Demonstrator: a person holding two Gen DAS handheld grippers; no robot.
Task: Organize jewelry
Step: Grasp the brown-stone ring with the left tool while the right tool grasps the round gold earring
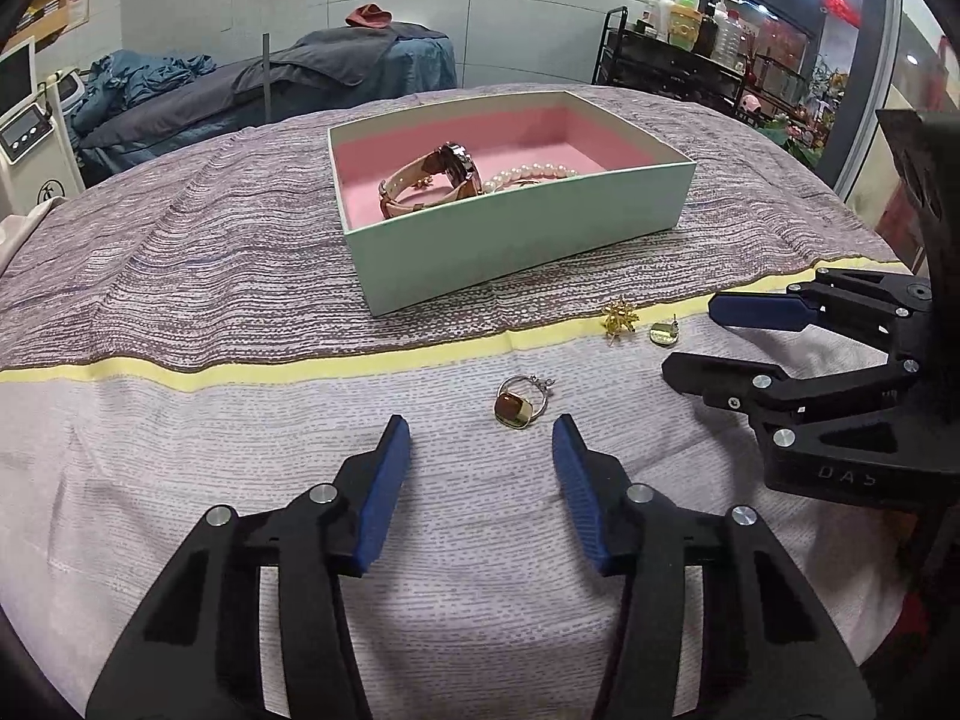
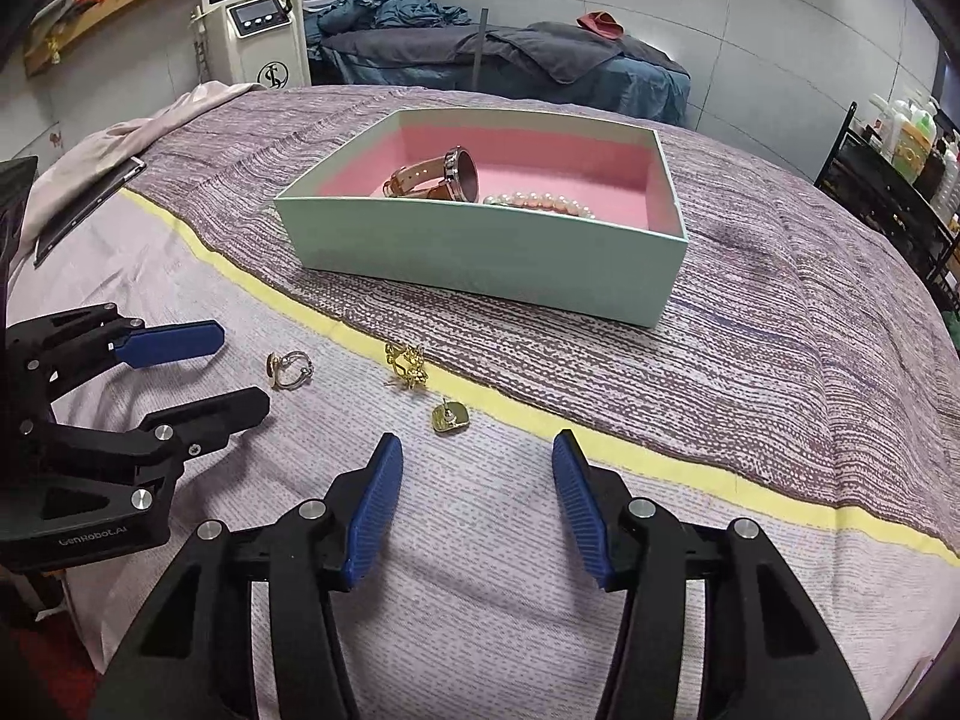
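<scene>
On the cloth-covered desk (image 1: 180, 276), a mint green box (image 1: 516, 246) with pink lining holds a wristwatch (image 1: 444, 171) and a pearl bracelet (image 1: 531, 173). Nearer the desk's front edge, past a yellow stripe, lie a ring with a brown stone (image 1: 521, 403), a gold spiky earring (image 1: 619, 317) and a gold stud earring (image 1: 663, 333). The left tongs (image 1: 480, 438) and the right tongs (image 2: 477, 453) both gape wide, holding nothing.

Matt card box (image 1: 510, 240), glossy metal ring (image 1: 521, 402), woven cloth bedspread (image 1: 180, 240).
</scene>
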